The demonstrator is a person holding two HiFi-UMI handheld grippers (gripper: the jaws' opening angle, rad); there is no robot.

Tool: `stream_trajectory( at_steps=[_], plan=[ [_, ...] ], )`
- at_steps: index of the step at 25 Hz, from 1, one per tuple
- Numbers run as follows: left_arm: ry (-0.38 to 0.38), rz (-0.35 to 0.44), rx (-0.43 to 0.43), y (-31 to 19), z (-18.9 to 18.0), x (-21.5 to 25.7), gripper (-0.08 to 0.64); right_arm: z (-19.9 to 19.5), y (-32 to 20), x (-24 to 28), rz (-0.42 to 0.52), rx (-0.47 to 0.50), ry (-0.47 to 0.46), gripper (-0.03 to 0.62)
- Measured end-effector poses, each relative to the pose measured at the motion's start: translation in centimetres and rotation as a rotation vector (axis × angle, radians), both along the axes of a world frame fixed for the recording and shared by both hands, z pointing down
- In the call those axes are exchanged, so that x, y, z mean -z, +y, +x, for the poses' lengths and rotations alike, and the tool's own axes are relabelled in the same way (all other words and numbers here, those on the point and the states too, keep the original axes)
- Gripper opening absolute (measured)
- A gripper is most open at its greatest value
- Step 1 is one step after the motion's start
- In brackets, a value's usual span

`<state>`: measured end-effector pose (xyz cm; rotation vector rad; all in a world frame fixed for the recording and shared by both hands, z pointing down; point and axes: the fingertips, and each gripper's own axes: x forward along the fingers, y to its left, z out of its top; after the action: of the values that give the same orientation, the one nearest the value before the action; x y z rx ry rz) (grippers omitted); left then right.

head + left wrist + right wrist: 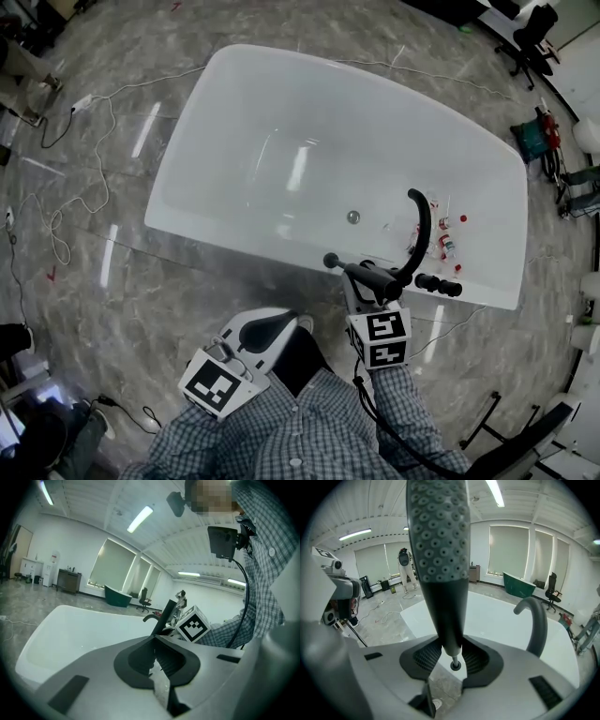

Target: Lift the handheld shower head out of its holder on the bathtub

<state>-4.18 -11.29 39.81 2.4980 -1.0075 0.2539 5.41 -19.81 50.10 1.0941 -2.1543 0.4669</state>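
One white bathtub [234, 141] is standing on the grey marble floor [94, 281], and the person in a checked shirt is leaning over its near rim with two tongs. The right tongs [452, 654] are pinching the one handheld shower head [439, 550] by the thin lower part of its dark handle. In the right gripper view the head is rising straight toward 12 o'clock, with its dotted nozzle face turned to the camera. In the head view the shower head is lying across the tips of the right tongs just above the near rim. I cannot tell which fitting is its holder. One black curved spout [422, 225] is arching up at 1 o'clock from the right tongs, and one black knob [439, 284] is sitting on the rim at 3 o'clock from them. Beside the spout, a few small red-and-white things [447, 246] are lying, too small to count surely. One round drain [352, 217] is showing in the tub bottom. The left tongs [154, 641] are pressed together with nothing between them, waiting at 8 o'clock from the right tongs, off the tub. One white cable [84, 187] is winding on the floor at 9 o'clock from the tub.
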Motion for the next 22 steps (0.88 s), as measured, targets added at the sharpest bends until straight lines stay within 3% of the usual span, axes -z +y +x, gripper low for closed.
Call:
stream_trajectory(
  at_steps=[17, 22],
  plan=[
    [0.001, 0.091, -0.005, 0.0, 0.7, 4.5, 0.006, 0.7, 0.9, 7.0, 0.046, -0.005, -0.068, 0.133],
    [-0.040, 0.084, 0.007, 0.2, 0.6, 5.4, 0.006, 1.3, 1.8, 9.8, 0.070, -0.009, -0.092, 0.133]
  ],
)
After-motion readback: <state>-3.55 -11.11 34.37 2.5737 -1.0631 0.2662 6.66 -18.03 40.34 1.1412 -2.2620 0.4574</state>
